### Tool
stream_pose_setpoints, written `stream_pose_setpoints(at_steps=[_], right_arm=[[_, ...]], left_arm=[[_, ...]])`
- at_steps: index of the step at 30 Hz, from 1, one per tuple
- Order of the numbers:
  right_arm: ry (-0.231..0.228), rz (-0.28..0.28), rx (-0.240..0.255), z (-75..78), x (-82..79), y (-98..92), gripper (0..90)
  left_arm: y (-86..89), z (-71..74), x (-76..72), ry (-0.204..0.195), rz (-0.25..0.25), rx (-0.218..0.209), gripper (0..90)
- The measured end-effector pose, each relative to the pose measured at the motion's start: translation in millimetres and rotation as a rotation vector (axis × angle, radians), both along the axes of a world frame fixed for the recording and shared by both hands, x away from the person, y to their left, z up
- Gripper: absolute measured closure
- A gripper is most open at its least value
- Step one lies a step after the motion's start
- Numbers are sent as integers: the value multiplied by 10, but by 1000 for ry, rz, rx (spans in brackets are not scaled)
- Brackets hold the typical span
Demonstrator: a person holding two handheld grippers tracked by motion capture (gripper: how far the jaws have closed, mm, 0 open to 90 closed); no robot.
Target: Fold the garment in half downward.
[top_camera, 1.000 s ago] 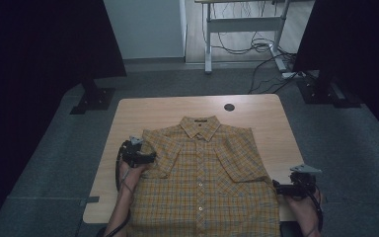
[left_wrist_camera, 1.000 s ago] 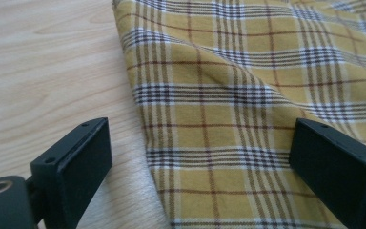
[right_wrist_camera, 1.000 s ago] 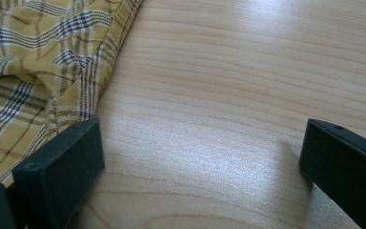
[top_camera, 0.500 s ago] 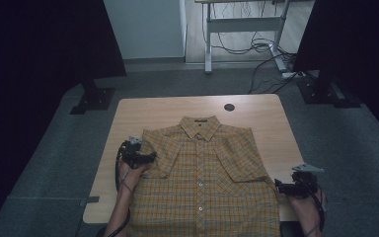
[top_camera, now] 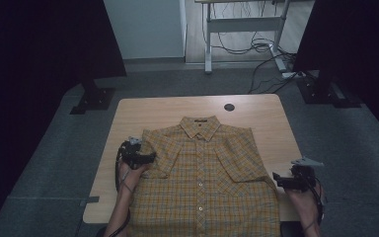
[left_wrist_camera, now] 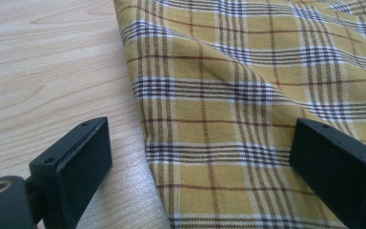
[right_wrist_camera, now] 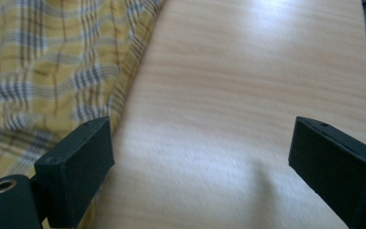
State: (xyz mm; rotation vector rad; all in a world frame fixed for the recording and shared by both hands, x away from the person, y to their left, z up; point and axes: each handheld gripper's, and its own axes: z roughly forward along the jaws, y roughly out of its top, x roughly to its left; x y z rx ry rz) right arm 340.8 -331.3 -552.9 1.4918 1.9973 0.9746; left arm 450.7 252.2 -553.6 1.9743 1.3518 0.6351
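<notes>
Yellow plaid cotton, crossed with dark and white stripes, makes up the short-sleeved button-front shirt (top_camera: 205,173), which lies face up along the middle of the pale wood-grain tabletop (top_camera: 177,108), collar toward 12 o'clock; its hem runs out of the high view at 6 o'clock, so the bottom edge is cut off. Both of the person's forearms are likewise cropped there. The right tongs (top_camera: 280,180) sit at the 3 o'clock side of the shirt, just beside its side seam over bare wood, close to the tabletop's own right edge; their jaws have just been closing a little yet stand wide apart with nothing between them, and the right gripper view is blurred. The left tongs (top_camera: 149,159) are at the 9 o'clock sleeve, jaws wide open, one over wood and one over cloth, the sleeve edge between them but unpinched; whether they touch the cloth is hard to tell. Free wood shows beyond the collar, around a small dark round grommet (top_camera: 229,107) at 12 o'clock.
</notes>
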Motion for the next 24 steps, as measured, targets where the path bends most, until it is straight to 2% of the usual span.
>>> stream_pose_setpoints(at_steps=[15,24], right_arm=[[-26,66,37,93,253,191,80],[-25,97,41,89,412,322,80]], left_arm=[[-2,0,-4,-1,1,1,69],[0,-1,-5,0,0,0,69]])
